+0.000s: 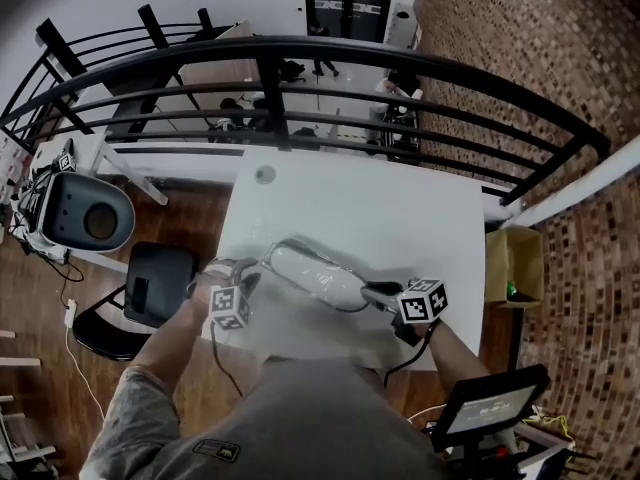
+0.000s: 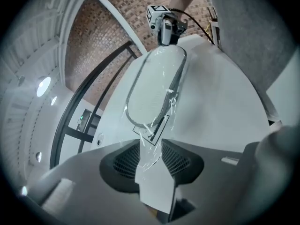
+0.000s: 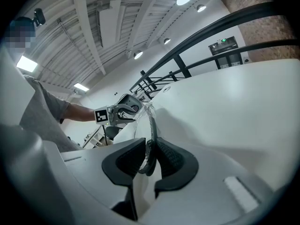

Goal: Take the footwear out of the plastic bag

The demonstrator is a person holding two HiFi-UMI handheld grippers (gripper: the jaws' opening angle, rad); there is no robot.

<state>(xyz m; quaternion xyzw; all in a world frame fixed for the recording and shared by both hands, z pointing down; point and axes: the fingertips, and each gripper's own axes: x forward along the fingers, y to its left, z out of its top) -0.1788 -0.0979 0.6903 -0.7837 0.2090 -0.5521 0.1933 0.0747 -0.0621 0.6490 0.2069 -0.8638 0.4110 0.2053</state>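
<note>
In the head view, the near edge of the table [image 1: 440, 208] is covered by the person's torso. The jaws of the left gripper [image 1: 250, 280] are mostly covered by the hand and the marker cube. 1 end of the footwear [image 1: 310, 273] is hidden under the right gripper [image 1: 378, 294]. A small round thing [image 1: 265, 175] on the table is too small to be identified, possibly a cap. A green thing [image 1: 512, 290] in the box [image 1: 500, 253] cannot be told either. In the right gripper view, the footwear is seen edge-on, so only its dark edge can be made out.
</note>
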